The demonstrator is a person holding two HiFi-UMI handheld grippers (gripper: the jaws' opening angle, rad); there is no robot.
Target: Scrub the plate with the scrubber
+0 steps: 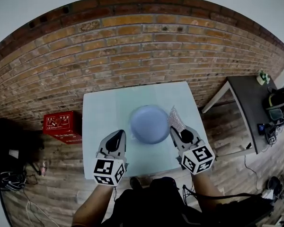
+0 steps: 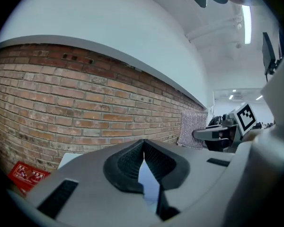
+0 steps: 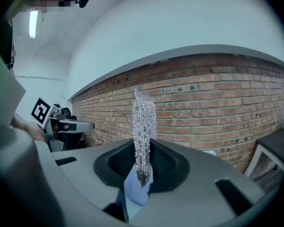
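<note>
The plate point(image 1: 150, 124) is round and pale blue. It lies flat on the white table point(image 1: 99, 117), about in the middle of the top. All places below are told from this plate.

The right gripper point(image 3: 143, 144) is just beside the plate, at its right edge. Its 2 jaws are pressed together on the scrubber point(image 3: 143, 117), a thin sheet of silver glittering mesh. The scrubber stands upright out of the jaws, with its edge turned to this gripper's camera. In the head view it is at the upper right of the plate's rim, but I cannot tell if it touches the rim. In the right gripper view a pale blue part of the plate shows under the lower end of the scrubber.

The left gripper point(image 1: 117, 136) is just beside the plate at its lower left edge. Its 2 jaws are brought together, the ribbed pads meet at the tips, and nothing is between them. Behind the tips, a bluish surface shows through the narrow gap. I cannot tell if this is the plate or the table.

Each gripper has 1 cube with black and white square markers at its near end, and a forearm of the person is behind each cube.

A red box point(image 1: 62, 125) stands on the wooden floor, well to the left of the plate and past the table's edge. A dark side table point(image 1: 250, 109) with small things on it stands well to the right of the plate. A brick wall point(image 1: 132, 51) rises behind the plate, past the far edge of the table.
</note>
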